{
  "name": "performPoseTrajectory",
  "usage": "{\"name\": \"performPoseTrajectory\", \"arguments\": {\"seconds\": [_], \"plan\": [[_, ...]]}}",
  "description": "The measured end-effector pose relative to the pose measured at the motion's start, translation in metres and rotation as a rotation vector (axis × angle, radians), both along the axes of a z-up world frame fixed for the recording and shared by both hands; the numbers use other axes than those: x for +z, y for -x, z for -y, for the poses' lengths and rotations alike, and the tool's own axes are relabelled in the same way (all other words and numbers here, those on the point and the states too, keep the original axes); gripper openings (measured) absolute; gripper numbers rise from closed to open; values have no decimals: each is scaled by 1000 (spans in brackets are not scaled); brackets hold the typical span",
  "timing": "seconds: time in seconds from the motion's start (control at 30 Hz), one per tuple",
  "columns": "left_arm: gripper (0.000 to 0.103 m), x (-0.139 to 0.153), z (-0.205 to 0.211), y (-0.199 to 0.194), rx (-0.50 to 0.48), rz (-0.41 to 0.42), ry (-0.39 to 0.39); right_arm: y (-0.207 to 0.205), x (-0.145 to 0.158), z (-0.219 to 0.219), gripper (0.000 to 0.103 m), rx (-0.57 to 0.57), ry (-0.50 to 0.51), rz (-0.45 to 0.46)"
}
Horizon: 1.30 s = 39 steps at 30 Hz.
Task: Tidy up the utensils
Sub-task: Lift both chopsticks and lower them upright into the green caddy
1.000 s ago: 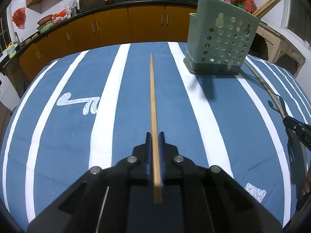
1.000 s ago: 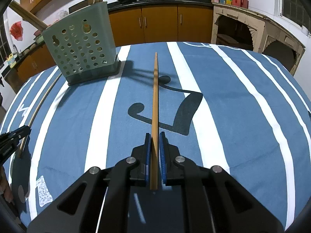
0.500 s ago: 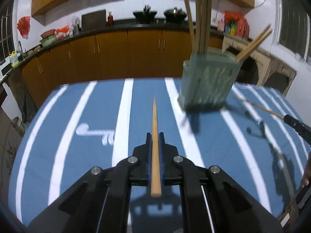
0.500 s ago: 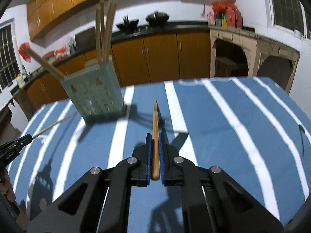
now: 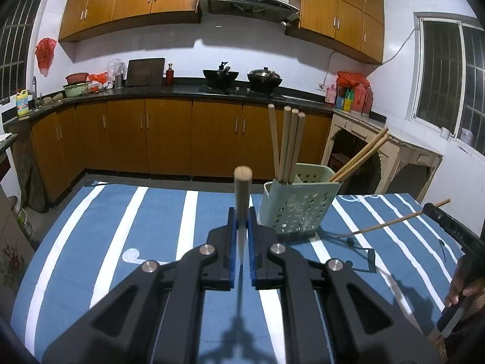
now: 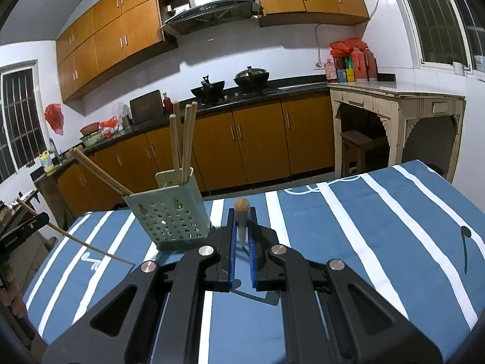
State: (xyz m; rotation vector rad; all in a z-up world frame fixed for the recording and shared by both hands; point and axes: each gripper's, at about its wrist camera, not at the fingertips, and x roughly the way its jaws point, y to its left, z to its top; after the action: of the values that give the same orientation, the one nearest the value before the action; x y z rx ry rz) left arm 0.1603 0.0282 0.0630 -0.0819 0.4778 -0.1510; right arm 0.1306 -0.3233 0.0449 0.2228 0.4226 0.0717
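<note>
1. Chopsticks are the job: the left gripper is clamped tight on one wooden chopstick, held by its thin end with the blunt end pointing forward and up.
2. The right gripper pinches a second chopstick the same way, jaws closed on it.
3. Both sticks hang in the air above the striped blue counter, likely so each can be tipped and dropped in from above.
4. The green perforated utensil holder stands upright on the counter, ahead of both grippers and between them.
5. Several chopsticks already stand or lean inside it, so the sorting looks well under way.
</note>
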Motion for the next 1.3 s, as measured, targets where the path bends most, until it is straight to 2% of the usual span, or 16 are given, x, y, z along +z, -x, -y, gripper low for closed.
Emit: {"name": "performPoseTrajectory", "arguments": {"seconds": [0.2, 0.33, 0.6, 0.87, 1.03, 1.13, 1.3], "plan": [[8, 7, 2, -1, 0, 10, 6, 0, 11, 1, 8, -3, -3, 28], [8, 20, 6, 0, -14, 37, -5, -2, 31, 1, 8, 1, -3, 64], [8, 64, 23, 6, -98, 111, 4, 0, 80, -4, 8, 57, -35, 152], [8, 111, 47, -1, -142, 220, 35, 1, 133, -22, 8, 109, -71, 311], [8, 125, 57, -18, -105, 272, 46, -16, 145, -28, 8, 81, -98, 380], [8, 126, 58, -35, -75, 276, 76, -29, 147, -33, 8, 50, -108, 427], [8, 128, 63, -59, -37, 300, 84, -48, 141, -47, 8, 25, -76, 468]]}}
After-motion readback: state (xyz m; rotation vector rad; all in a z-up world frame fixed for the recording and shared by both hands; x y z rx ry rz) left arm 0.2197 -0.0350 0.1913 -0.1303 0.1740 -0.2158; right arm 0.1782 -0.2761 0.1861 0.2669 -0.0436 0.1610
